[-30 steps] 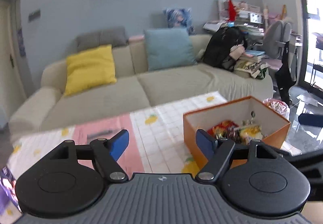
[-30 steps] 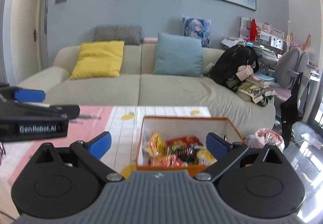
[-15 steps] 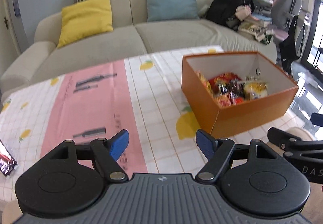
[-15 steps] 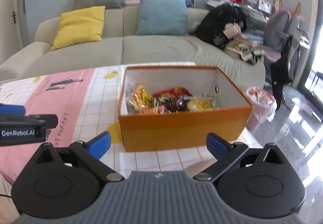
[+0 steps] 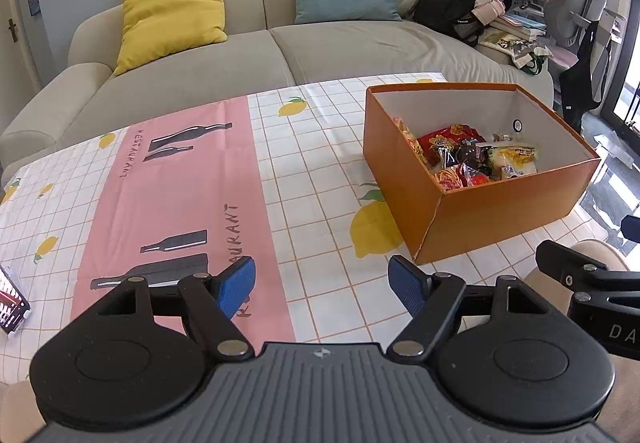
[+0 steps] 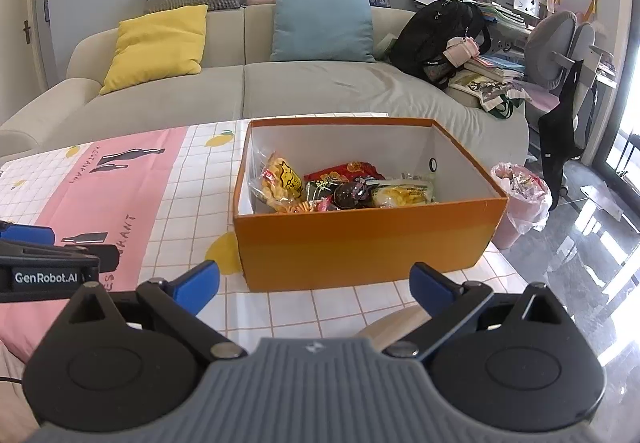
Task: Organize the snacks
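Note:
An orange cardboard box [image 5: 500,209] stands open at the right end of the table; it also shows in the right wrist view [image 6: 364,245]. Inside lie several snack packets [image 6: 340,187], yellow, red and dark; they also show in the left wrist view [image 5: 468,159]. My left gripper [image 5: 322,283] is open and empty above the tablecloth, to the left of the box's near corner. My right gripper [image 6: 314,283] is open and empty, just in front of the box's near wall. The right gripper's side shows in the left wrist view [image 5: 592,287].
The table carries a white checked cloth with a pink stripe [image 5: 176,195]. A phone [image 5: 10,299] lies at its left edge. A beige sofa [image 6: 240,87] with cushions stands behind. A pink-lined bin [image 6: 520,199] and glossy floor are to the right.
Both grippers have tilted downward and come nearer the table and box, so the box now sits larger in both views. Jaws stay open.

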The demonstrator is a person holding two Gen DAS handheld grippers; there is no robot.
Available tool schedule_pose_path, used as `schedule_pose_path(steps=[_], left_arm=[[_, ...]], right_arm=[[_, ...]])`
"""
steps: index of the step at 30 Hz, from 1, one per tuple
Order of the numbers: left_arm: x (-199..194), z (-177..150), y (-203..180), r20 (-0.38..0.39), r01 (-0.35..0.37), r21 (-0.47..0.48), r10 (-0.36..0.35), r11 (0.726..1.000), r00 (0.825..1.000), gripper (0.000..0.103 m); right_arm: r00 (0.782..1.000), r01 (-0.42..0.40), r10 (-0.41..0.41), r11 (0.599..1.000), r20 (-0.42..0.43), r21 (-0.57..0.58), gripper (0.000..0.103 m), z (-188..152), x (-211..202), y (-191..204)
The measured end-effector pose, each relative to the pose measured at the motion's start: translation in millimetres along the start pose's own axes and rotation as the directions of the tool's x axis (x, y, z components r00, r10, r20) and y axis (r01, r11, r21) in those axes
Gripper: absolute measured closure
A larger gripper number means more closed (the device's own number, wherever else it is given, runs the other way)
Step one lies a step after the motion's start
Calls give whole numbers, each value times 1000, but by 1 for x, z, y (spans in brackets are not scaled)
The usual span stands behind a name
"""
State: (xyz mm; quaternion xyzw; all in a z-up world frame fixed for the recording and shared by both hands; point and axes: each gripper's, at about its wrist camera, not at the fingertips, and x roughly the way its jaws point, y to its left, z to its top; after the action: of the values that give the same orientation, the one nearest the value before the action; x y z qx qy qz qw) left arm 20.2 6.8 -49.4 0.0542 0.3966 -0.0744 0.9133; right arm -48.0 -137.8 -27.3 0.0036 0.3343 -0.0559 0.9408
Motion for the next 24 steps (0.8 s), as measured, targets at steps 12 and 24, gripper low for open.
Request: schedule_pose_path(steps=[12, 24], left_arm=[[0, 1, 2, 0, -1, -5, 1, 1000, 1000, 14], [0, 1, 2, -2, -1, -9, 1, 1000, 1000, 14]], right_arm=[[1000, -2, 3, 1000, 22, -21, 4, 0, -4, 5], [1000, -5, 5, 1000, 28, -25, 4, 2, -4, 5]])
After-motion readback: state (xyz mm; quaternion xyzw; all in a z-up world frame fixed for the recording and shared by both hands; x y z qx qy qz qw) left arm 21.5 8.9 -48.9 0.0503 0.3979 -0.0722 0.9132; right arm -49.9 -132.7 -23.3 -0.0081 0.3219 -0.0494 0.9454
